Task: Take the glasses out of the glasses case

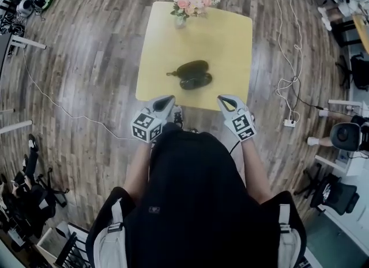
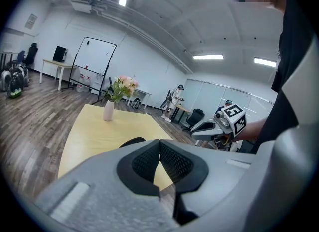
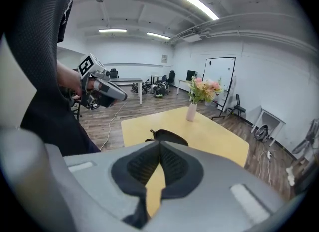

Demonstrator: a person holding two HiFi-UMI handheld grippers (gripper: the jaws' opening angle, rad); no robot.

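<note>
- Pre-reach step; left claw (image 1: pixel 163 101) and right claw (image 1: pixel 226 101) both closed on nothing, over near edge of surface (image 1: pixel 230 42)
- glasses case (image 1: pixel 193 74) mid-surface, seemingly open; glasses indistinct
- next, likely: open one claw; reach toward case

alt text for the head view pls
Seen from above, a person in a black top stands at a yellow table, holding the left gripper and right gripper at its near edge, both shut and empty. A dark glasses case lies mid-table, a vase of pink flowers at the far edge.
</note>
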